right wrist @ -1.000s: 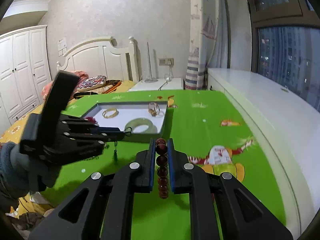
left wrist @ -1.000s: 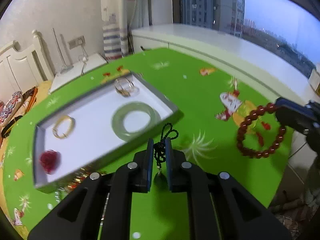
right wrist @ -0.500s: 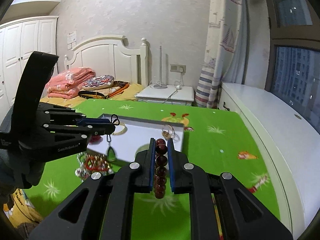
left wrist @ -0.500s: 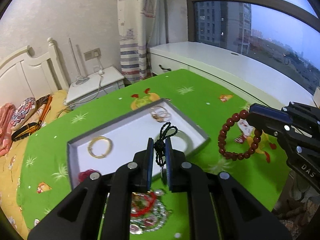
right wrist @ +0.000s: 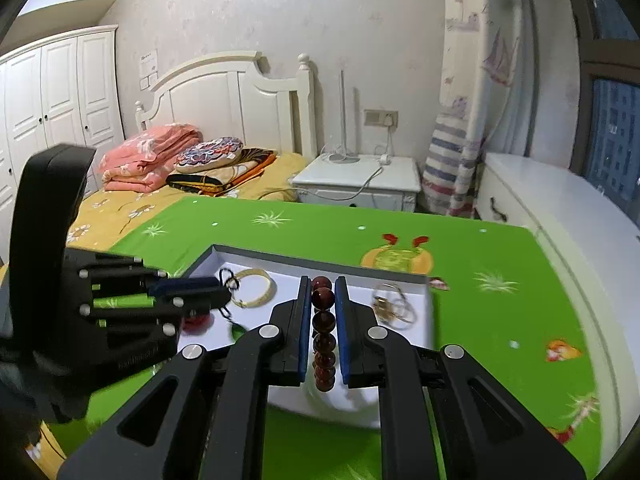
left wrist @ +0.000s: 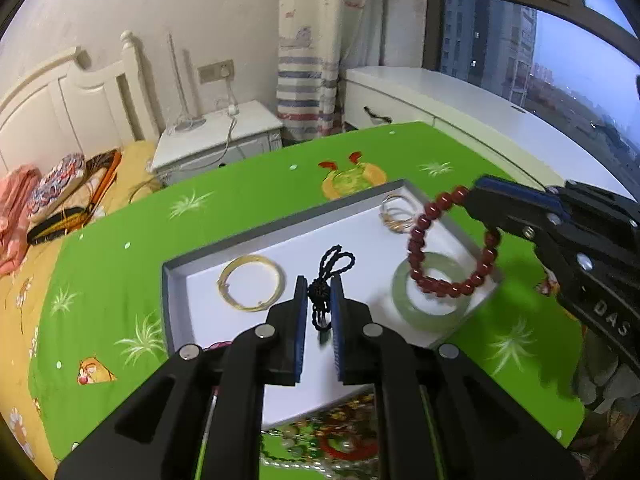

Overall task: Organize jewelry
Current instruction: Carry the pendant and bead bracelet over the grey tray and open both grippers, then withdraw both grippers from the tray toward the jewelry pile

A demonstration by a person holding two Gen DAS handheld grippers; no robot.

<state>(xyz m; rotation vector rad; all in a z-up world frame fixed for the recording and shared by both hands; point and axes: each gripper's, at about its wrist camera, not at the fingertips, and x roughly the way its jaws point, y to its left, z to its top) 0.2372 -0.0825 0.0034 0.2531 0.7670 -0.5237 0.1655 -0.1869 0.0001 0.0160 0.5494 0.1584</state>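
Below me the green tablecloth (left wrist: 240, 208) carries a shallow grey tray (left wrist: 172, 280) with a white floor; on that floor lie a jade bangle (left wrist: 404, 304) toward the right edge, a gold bangle (left wrist: 250, 288) toward the left, and thin gold rings (left wrist: 394, 214) at the far right corner; over the tray my right gripper (right wrist: 323, 312) clamps a red bead bracelet (left wrist: 448, 248) above the jade bangle; my left gripper (left wrist: 319, 312) pinches a black cord (left wrist: 332, 260) over the tray's middle.
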